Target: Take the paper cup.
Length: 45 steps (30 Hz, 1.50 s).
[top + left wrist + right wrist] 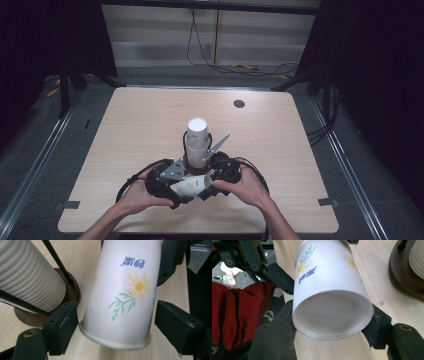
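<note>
Paper cup clamped in right gripper, left gripper astride

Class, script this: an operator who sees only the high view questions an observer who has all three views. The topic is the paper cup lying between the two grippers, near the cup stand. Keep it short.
Operator: Is the right gripper really clamping the cup?
Observer: Yes. In the right gripper view, the right gripper has its fingers pressed on both sides of the base end of the paper cup.
Operator: And the left one?
Observer: The left gripper is open. Its fingers sit on either side of the rim end, and there is a clear gap at one of them.
</note>
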### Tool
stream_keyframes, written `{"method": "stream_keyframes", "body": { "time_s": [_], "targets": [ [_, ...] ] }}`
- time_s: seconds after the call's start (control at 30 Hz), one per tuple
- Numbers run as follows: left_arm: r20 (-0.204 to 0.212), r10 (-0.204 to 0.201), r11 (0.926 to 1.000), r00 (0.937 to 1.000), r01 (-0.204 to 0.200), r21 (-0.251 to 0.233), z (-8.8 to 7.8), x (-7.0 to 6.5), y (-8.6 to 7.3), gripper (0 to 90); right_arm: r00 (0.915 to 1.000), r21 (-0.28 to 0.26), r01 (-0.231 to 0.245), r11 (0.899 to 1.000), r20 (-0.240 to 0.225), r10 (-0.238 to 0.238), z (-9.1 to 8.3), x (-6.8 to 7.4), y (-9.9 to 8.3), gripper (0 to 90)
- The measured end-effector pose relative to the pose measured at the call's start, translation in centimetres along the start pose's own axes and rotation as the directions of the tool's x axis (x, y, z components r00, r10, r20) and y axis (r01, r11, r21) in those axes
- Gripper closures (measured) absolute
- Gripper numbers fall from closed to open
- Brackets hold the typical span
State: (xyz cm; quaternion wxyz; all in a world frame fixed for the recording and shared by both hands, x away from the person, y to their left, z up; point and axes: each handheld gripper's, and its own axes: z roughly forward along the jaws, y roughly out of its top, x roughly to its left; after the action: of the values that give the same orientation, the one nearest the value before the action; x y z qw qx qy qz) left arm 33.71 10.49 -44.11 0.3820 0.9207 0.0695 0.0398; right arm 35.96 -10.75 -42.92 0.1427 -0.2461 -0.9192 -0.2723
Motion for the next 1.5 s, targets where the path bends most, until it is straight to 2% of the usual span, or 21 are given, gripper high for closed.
{"method": "stream_keyframes", "body": {
  "time_s": [0.1,0.23,0.47,0.63,0.73,0.9,1.03,1.13,1.17,1.33,1.5],
  "targets": [
    [-0.006,-0.004,0.9999,1.0000,0.004,-0.014,-0.4,0.2,-0.1,18.8,1.0000,-0.009,-0.005,1.000,0.004,0.005,-0.1,-0.1,-0.1,37.2],
    [-0.017,-0.040,0.9976,0.9991,0.039,-0.057,-1.1,0.4,-0.5,18.8,0.9999,-0.019,0.000,1.000,0.012,0.000,-0.1,-0.1,-0.2,37.1],
    [-0.007,-0.094,0.9883,0.9956,0.092,-0.121,-1.8,0.7,-1.1,18.8,0.9997,-0.043,-0.009,0.999,0.024,0.010,-0.3,-0.3,-0.6,37.1],
    [-0.035,-0.125,0.9815,0.9915,0.119,-0.150,-2.4,1.0,-1.5,18.8,0.9995,-0.064,-0.011,0.998,0.030,0.013,-0.6,-0.4,-0.9,37.0],
    [-0.035,-0.152,0.9736,0.9877,0.144,-0.177,-2.9,1.3,-1.9,18.8,0.9991,-0.069,-0.019,0.997,0.036,0.021,-0.7,-0.4,-1.1,37.1],
    [-0.028,-0.211,0.9528,0.9771,0.199,-0.229,-3.9,1.9,-2.4,16.1,0.9986,-0.089,-0.029,0.996,0.040,0.033,-1.0,-0.6,-1.3,37.1],
    [-0.024,-0.235,0.9398,0.9717,0.221,-0.261,-4.3,2.3,-2.8,16.1,0.9987,-0.105,-0.028,0.994,0.039,0.032,-1.2,-0.7,-1.5,37.0],
    [-0.025,-0.240,0.9392,0.9704,0.226,-0.259,-4.3,2.3,-3.1,16.0,0.9985,-0.112,-0.030,0.993,0.043,0.035,-1.2,-0.7,-1.6,37.0],
    [-0.028,-0.234,0.9415,0.9719,0.219,-0.256,-4.3,2.3,-3.1,15.9,0.9984,-0.119,-0.032,0.992,0.043,0.037,-1.2,-0.7,-1.7,37.0],
    [-0.035,-0.231,0.9411,0.9722,0.215,-0.261,-4.4,2.2,-3.4,15.9,0.9981,-0.132,-0.028,0.991,0.051,0.035,-1.4,-0.8,-1.8,37.0],
    [-0.041,-0.251,0.9329,0.9672,0.230,-0.277,-4.3,2.3,-3.8,16.0,0.9984,-0.164,-0.014,0.986,0.052,0.023,-1.6,-0.9,-2.0,37.1]
  ]
}}
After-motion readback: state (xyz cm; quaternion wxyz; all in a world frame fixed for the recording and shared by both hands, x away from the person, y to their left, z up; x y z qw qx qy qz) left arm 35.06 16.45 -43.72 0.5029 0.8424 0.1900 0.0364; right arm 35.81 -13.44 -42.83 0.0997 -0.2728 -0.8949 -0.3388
